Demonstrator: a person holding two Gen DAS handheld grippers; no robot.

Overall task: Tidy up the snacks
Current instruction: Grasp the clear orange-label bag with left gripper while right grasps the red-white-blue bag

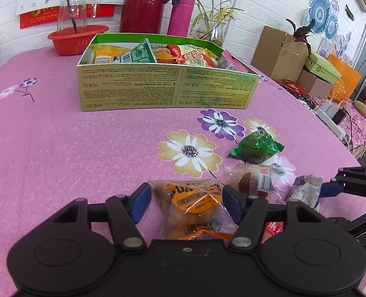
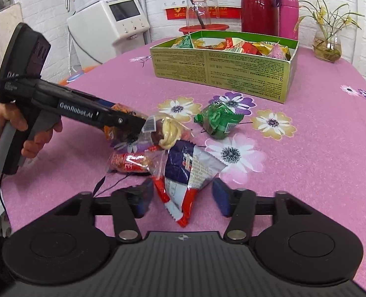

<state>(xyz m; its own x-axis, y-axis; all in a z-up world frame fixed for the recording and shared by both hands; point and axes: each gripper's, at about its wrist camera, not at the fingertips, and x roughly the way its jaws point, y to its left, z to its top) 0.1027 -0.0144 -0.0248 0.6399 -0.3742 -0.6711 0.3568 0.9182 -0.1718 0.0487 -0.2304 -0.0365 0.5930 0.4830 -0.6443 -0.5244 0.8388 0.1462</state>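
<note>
While your left claw [image 1: 186, 204] straddles the orange-labelled clear snack packet [image 1: 195, 198], jaws apart, your right claw [image 2: 183, 198] brackets the red-blue foil pouch [image 2: 185, 173], unclamped; the green cardboard box [image 1: 163, 86] lies ahead.

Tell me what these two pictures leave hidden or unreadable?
- Left wrist view: the orange packet runs under the left gripper, so its lower end is hidden.
- Same view: the red wrapper is mostly covered by a finger.
- Both views: print on the green box is too small to read.
- Right wrist view: snacks inside sit partly behind its wall.
</note>
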